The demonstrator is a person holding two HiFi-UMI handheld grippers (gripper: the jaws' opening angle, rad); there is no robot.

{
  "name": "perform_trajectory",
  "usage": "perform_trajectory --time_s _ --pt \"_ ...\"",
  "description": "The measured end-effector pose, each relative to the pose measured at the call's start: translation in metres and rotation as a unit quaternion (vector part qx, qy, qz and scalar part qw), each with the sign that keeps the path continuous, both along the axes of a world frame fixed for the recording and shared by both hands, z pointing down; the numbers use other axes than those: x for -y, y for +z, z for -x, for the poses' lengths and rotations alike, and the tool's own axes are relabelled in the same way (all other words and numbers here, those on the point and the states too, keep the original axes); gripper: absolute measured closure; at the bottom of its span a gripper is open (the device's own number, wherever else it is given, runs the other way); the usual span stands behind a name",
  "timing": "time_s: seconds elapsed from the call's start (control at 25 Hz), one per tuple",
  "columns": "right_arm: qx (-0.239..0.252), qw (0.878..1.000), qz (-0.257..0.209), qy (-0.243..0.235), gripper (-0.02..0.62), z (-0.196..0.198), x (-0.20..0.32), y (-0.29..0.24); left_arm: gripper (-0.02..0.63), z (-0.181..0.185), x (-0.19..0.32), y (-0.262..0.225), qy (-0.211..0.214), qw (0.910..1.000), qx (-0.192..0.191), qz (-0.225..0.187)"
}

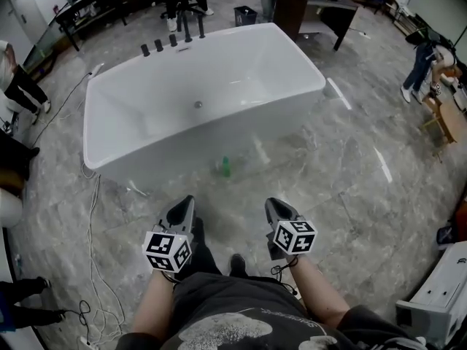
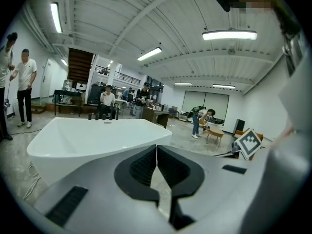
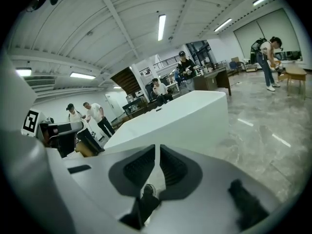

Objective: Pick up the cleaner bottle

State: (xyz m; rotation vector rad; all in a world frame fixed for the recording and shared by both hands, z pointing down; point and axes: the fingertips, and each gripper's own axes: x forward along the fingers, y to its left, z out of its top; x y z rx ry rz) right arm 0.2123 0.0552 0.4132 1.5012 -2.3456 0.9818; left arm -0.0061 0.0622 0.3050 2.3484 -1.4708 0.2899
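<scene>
The cleaner bottle [image 1: 225, 167], small with a green part, stands on the marble floor just in front of the white bathtub's near wall [image 1: 182, 148]. It shows only in the head view. My left gripper [image 1: 187, 200] and right gripper [image 1: 273, 203] hover side by side below the bottle in that view, both apart from it. In the left gripper view the left gripper [image 2: 156, 147] has its black pads closed together with nothing between them. The right gripper [image 3: 157, 147] is likewise shut and empty, aimed at the tub's side.
Black taps [image 1: 173, 40] line the tub's far rim. Cables [image 1: 93, 217] trail over the floor on the left. A white appliance [image 1: 441, 297] stands at the lower right. People [image 3: 96, 115] and tables [image 1: 317, 9] ring the room beyond the tub.
</scene>
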Motion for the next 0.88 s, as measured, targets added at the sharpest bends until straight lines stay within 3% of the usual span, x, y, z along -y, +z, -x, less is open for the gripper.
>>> perform_trajectory --time_s 0.28,0.6,0.88 --pt "-0.018 0.999 -0.001 0.039 0.558 0.002 0.033 -0.003 0.591 -0.003 0.053 0.018 0.049 0.9987 -0.010 0.011" --pt "-0.041 0.996 0.029 0.069 0.558 0.044 0.101 0.033 0.591 0.029 0.141 0.067 0.088 0.9948 -0.014 0.048" --pt "-0.100 0.986 0.050 0.121 0.558 0.076 0.168 0.083 0.591 0.053 0.227 0.133 0.167 0.9821 0.009 0.086"
